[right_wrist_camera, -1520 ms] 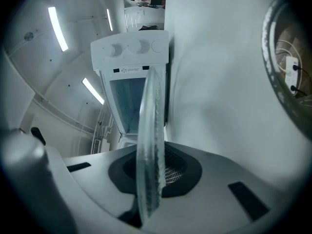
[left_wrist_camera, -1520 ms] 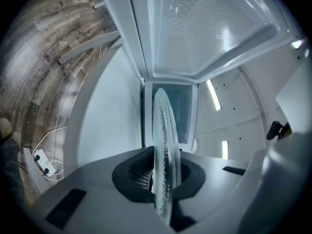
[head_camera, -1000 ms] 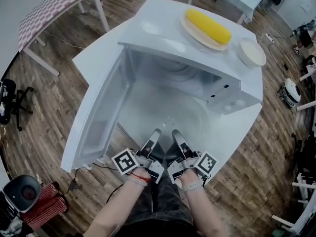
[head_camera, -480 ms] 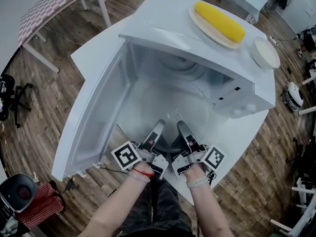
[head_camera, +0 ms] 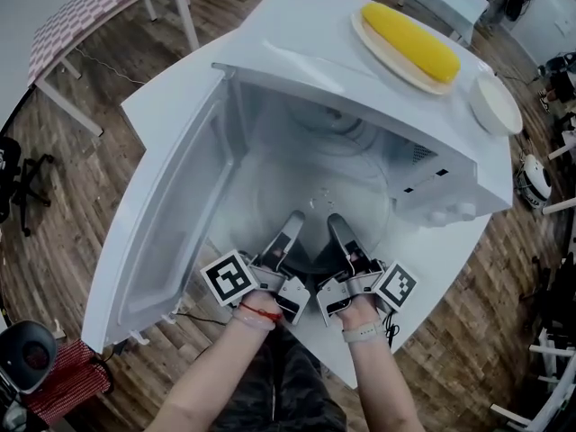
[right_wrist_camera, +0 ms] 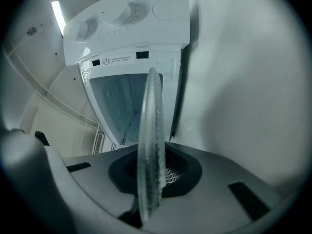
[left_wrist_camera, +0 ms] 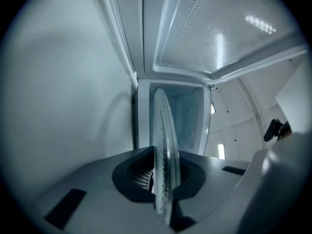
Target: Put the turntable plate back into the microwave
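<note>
The clear glass turntable plate lies roughly flat at the mouth of the white microwave, reaching into its cavity, and is faint in the head view. My left gripper is shut on the plate's near rim, and my right gripper is shut on the same rim just beside it. Seen from the left gripper, the plate shows edge-on between the jaws. Seen from the right gripper, the plate is likewise edge-on, with the microwave's control panel beyond it.
The microwave door hangs open to the left. On the microwave's top sit a plate with a yellow corn cob and a white bowl. The microwave stands on a white table. A red stool is on the floor.
Both grippers have pushed forward a little with the plate, so more of it is inside the cavity. The head camera has shifted closer.
</note>
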The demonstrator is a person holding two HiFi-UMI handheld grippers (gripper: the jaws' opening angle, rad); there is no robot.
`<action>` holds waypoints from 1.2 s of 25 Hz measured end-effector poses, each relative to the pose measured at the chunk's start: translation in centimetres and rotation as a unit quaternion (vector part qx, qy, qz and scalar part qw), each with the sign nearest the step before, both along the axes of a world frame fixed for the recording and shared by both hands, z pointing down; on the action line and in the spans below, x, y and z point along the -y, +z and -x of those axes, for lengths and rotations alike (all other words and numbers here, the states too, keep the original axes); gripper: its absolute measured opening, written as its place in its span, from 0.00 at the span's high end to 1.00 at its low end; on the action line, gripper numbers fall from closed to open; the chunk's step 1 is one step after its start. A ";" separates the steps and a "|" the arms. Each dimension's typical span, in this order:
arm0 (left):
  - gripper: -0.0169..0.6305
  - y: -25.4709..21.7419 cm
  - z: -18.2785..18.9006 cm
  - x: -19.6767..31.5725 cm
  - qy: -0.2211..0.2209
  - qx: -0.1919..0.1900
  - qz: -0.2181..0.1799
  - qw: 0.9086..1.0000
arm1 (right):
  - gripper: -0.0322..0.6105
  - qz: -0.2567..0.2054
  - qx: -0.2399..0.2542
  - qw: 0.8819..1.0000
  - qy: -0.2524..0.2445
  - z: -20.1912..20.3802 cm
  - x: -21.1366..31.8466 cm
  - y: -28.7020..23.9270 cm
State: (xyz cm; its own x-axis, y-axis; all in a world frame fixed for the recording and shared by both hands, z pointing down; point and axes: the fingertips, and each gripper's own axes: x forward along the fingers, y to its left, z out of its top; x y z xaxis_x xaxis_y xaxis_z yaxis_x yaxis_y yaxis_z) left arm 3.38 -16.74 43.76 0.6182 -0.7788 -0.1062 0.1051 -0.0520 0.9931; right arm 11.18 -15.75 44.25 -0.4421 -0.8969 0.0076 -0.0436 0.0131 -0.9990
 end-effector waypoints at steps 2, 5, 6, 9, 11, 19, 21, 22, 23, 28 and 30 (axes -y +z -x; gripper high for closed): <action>0.93 0.0 0.0 0.7 0.002 0.004 0.000 1.000 | 0.89 0.002 -0.001 1.000 0.002 0.0 0.6 0.0; 0.93 -0.2 0.0 1.6 0.002 0.000 0.002 1.000 | 0.89 0.004 0.000 1.000 0.004 0.1 1.6 -0.1; 0.93 -0.2 0.0 1.9 0.001 0.000 0.001 1.000 | 0.89 0.004 -0.001 1.000 0.004 0.1 1.8 -0.1; 0.93 0.0 0.1 2.6 -0.001 0.005 0.002 1.000 | 0.89 0.007 -0.005 1.000 0.004 0.0 2.6 0.1; 0.93 0.1 0.1 3.2 0.001 0.004 0.003 1.000 | 0.89 0.008 -0.005 1.000 0.007 0.0 3.1 0.1; 0.93 0.2 -0.1 4.9 0.010 0.001 0.005 1.000 | 0.89 0.012 -0.004 1.000 0.014 -0.2 4.7 0.3; 0.93 0.2 -0.1 5.4 0.010 -0.004 0.007 1.000 | 0.89 0.010 -0.005 1.000 0.017 -0.3 5.1 0.1; 0.93 0.2 -0.1 5.6 0.008 -0.007 0.009 1.000 | 0.89 0.010 -0.005 1.000 0.020 -0.4 5.3 0.2; 0.93 0.2 0.0 5.9 0.005 -0.012 0.011 1.000 | 0.89 0.011 -0.004 1.000 0.024 -0.5 5.6 0.2; 0.93 0.1 0.6 6.7 -0.014 -0.027 0.011 0.999 | 0.89 0.016 0.011 0.999 0.036 -0.6 6.4 0.4; 0.93 0.1 0.8 6.7 -0.014 -0.024 0.010 1.000 | 0.89 0.016 0.014 0.999 0.039 -0.5 6.5 0.4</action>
